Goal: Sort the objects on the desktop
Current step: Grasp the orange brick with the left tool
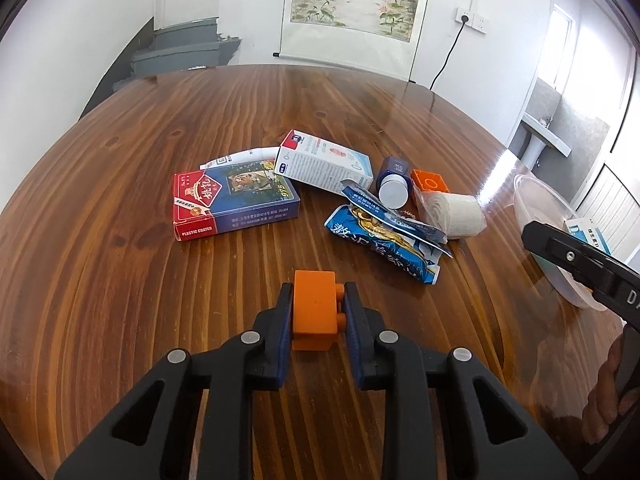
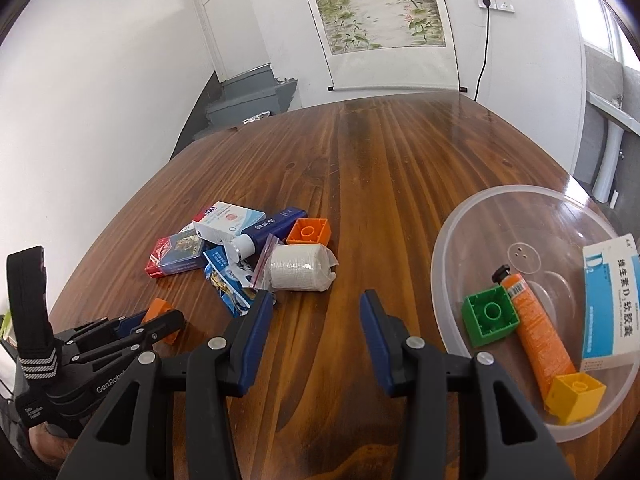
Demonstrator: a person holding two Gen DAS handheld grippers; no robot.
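My left gripper (image 1: 316, 298) is shut on an orange brick (image 1: 314, 310) just above the wooden table; it also shows in the right wrist view (image 2: 160, 316), with the brick (image 2: 160, 307) between its jaws. My right gripper (image 2: 314, 304) is open and empty, between the pile and the clear plastic bowl (image 2: 448, 240). The pile holds a playing-card box (image 1: 236, 200), a white medicine box (image 1: 324, 162), a blue bottle (image 1: 394, 184), another orange brick (image 1: 430, 180), a bandage roll (image 1: 454, 214) and a blue snack packet (image 1: 384, 244).
The bowl holds a green brick (image 2: 490, 314), an orange tube (image 2: 536, 332), a yellow brick (image 2: 576, 396) and a vitamin box (image 2: 612, 300). In the left wrist view the bowl (image 1: 536, 196) sits at the right edge. A wall scroll hangs beyond the table's far edge.
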